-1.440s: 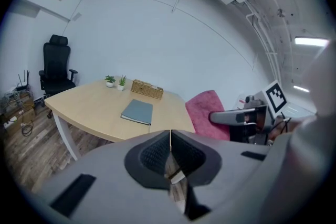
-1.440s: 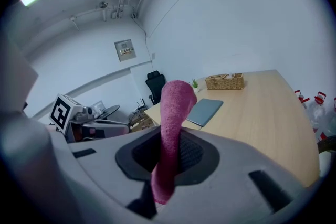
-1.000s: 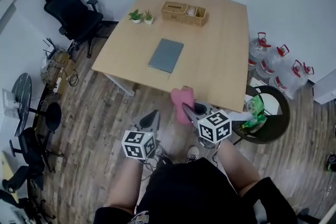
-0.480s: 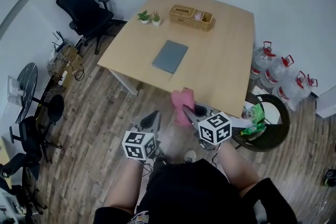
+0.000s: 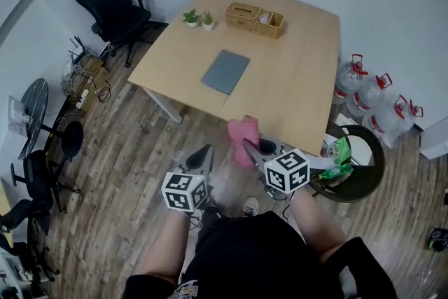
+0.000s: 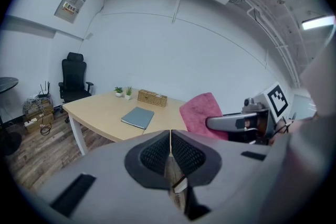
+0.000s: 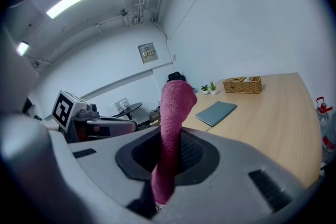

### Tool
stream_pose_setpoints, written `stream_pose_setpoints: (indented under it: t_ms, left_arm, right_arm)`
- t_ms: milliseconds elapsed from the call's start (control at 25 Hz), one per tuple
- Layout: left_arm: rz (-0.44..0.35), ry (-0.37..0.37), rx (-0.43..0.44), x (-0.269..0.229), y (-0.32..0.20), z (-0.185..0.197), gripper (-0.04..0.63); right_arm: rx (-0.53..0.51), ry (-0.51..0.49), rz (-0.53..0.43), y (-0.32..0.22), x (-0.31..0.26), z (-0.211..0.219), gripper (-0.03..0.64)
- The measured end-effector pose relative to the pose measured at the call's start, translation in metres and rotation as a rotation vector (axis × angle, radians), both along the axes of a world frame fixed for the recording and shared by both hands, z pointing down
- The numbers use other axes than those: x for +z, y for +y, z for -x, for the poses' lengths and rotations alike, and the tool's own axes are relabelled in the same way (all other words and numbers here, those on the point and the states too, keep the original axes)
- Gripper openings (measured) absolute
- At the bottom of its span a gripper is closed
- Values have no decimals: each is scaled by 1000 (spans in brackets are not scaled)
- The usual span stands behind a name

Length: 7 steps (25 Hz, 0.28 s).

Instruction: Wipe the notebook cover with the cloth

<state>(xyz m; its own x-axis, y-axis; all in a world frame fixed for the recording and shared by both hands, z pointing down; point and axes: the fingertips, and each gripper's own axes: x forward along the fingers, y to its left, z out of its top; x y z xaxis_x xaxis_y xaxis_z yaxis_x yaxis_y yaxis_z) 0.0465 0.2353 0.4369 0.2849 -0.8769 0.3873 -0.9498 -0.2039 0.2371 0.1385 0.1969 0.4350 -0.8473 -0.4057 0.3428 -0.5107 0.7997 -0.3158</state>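
A grey notebook (image 5: 225, 71) lies shut in the middle of the light wooden table (image 5: 294, 101); it also shows in the left gripper view as the notebook (image 6: 137, 117) and in the right gripper view as the notebook (image 7: 216, 112). My right gripper (image 5: 246, 148) is shut on a pink cloth (image 5: 242, 134), held in the air off the table's near edge. The cloth (image 7: 171, 139) stands up between its jaws. My left gripper (image 5: 205, 155) hangs beside it over the floor, shut and empty, jaws touching (image 6: 170, 157).
A wicker basket (image 5: 254, 19) and two small potted plants (image 5: 198, 17) stand at the table's far edge. A black office chair (image 5: 108, 1) is at the left, water jugs (image 5: 374, 101) and a round bin (image 5: 358, 164) at the right. Wooden floor lies under me.
The view shifted a little, so the table sits slightly further right in the picture. Both grippers and the cloth keep the same places.
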Motion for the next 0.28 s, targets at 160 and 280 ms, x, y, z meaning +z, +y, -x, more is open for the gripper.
stream_pose_setpoints:
  t_ms: [160, 280]
  left_arm:
    - [6, 6, -1, 2, -2, -1, 9]
    - [11, 9, -2, 2, -3, -3, 9]
  right_arm:
    - [-3, 6, 6, -3, 2, 0, 58]
    - [-4, 8, 12, -3, 3, -1, 58]
